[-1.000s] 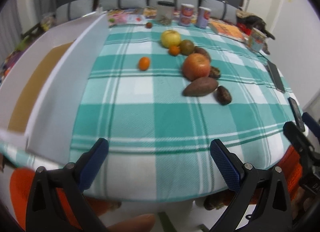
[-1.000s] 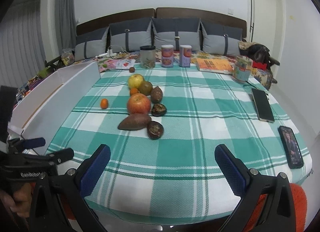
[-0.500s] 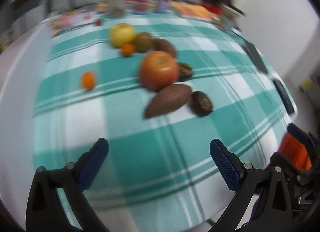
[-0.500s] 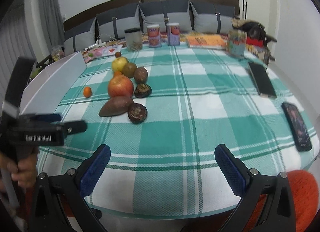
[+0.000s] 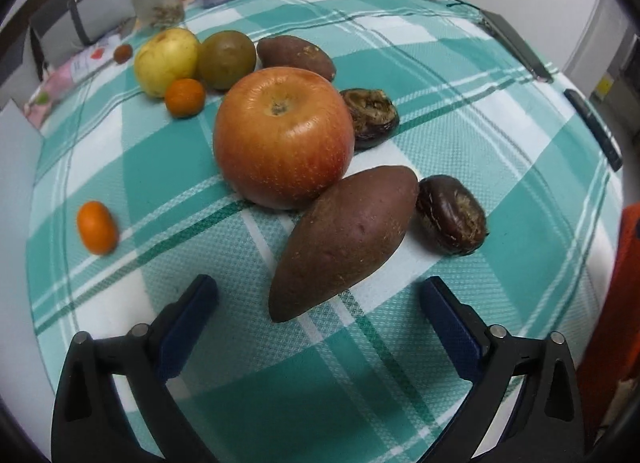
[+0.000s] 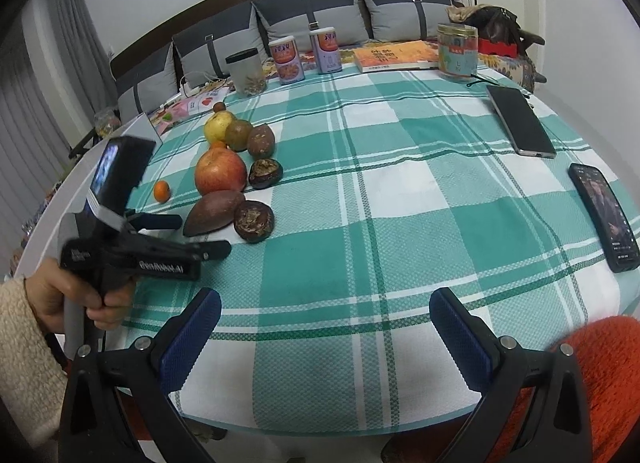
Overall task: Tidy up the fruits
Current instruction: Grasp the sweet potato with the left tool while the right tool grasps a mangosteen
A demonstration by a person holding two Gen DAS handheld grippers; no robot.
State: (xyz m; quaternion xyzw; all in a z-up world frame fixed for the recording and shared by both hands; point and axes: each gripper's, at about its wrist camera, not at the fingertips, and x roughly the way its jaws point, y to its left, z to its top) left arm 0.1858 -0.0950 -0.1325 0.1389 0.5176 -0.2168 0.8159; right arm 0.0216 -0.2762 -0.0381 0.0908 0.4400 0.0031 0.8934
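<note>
A cluster of fruit lies on the green-checked tablecloth (image 5: 500,167). Nearest in the left wrist view is a long brown fruit (image 5: 344,239), its near tip just beyond my open left gripper (image 5: 318,295). Behind it sits a big red apple (image 5: 284,135), with a dark wrinkled fruit (image 5: 452,215) to the right. A small orange fruit (image 5: 97,227) lies apart at the left. In the right wrist view my left gripper (image 6: 204,234) points at the brown fruit (image 6: 214,212). My right gripper (image 6: 326,307) hangs open over the table's near edge, holding nothing.
A yellow apple (image 5: 166,59), green fruit (image 5: 226,57), small orange (image 5: 185,97), another brown fruit (image 5: 296,55) and dark fruit (image 5: 372,113) lie further back. A white box (image 6: 138,131) stands left. Two phones (image 6: 520,119) (image 6: 604,211) lie right; cans, jars and a book line the far edge.
My left gripper has swung in from the table's near left edge and come close up to the long brown fruit. The right gripper has tilted slightly and stays at the near edge.
</note>
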